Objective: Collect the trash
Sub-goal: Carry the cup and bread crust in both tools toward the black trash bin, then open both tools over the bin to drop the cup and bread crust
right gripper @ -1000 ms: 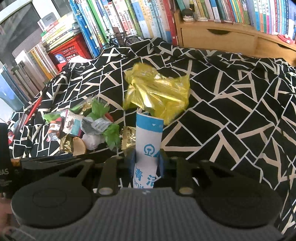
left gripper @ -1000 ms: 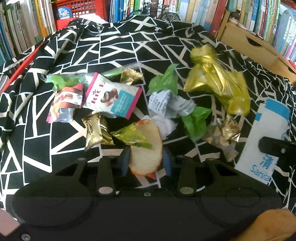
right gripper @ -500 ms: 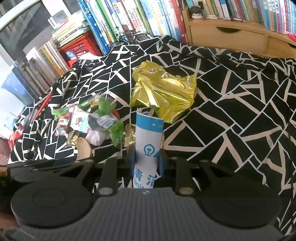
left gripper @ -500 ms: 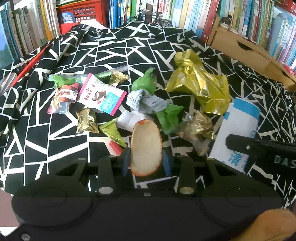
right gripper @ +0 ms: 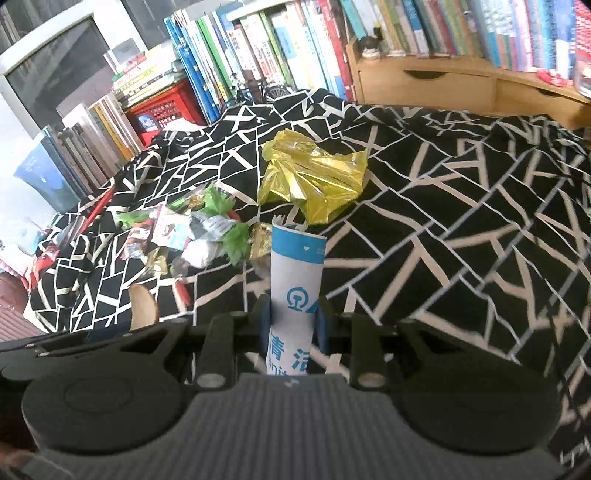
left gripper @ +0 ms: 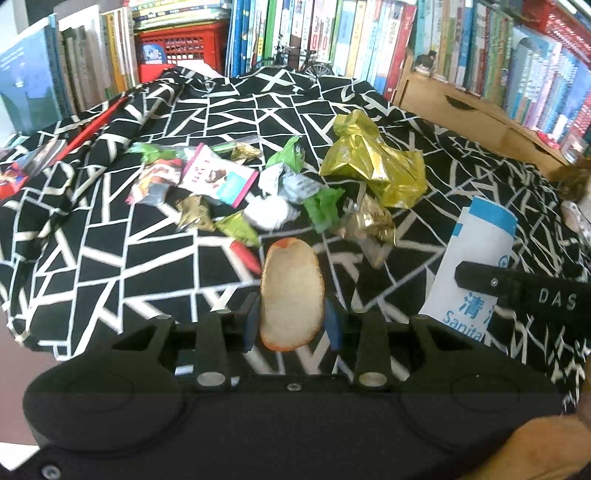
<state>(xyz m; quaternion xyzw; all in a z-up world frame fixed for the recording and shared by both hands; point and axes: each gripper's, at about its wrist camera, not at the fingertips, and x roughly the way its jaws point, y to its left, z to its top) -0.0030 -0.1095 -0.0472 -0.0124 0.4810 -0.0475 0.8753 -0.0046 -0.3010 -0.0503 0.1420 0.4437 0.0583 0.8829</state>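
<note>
Two pieces of trash are held at this moment. An oval peel (left gripper: 291, 295), pale inside with an orange edge, stands upright in the lower middle of the left view, and the left gripper (left gripper: 291, 323) is closed on its sides. In the right view, the right gripper (right gripper: 293, 320) clamps a white and blue paper bag (right gripper: 295, 284) at the lower centre; the same bag shows at the right edge of the left view. Above the peel, in the centre of the left view, lies a heap of wrappers (left gripper: 236, 184) on a black and white cloth (left gripper: 110, 251). A crumpled gold bag (left gripper: 373, 162) lies at the upper right of the heap. Books (left gripper: 332, 33) fill the top of both views.
</note>
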